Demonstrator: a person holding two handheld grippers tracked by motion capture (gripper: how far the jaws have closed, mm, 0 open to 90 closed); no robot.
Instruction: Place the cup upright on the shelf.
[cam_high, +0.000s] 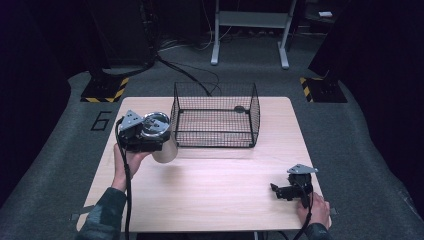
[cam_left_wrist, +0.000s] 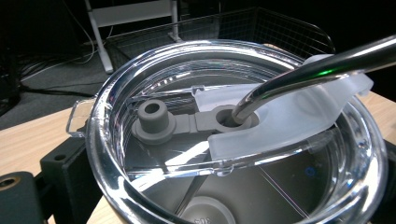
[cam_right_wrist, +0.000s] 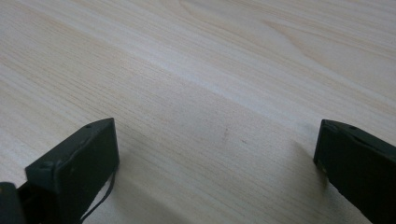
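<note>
A metal tumbler (cam_high: 166, 149) with a clear plastic lid (cam_left_wrist: 140, 70) sits between the jaws of my left gripper (cam_high: 150, 136), near the table's left side and just left of the wire basket. A metal straw (cam_left_wrist: 308, 70) passes through the lid's hole and leans off to the right. One black finger (cam_left_wrist: 63, 170) presses the tumbler's side. My right gripper (cam_high: 278, 191) rests near the table's front right corner. Its jaws stand wide apart over bare wood, as the right gripper view (cam_right_wrist: 217, 154) confirms.
A black wire basket (cam_high: 254, 117) stands at the back middle of the wooden table (cam_high: 215, 185), with one small dark thing on its floor. Its mesh (cam_left_wrist: 280, 28) rises just beyond the tumbler. Cables and a white stand's legs (cam_high: 250, 35) lie on the floor behind.
</note>
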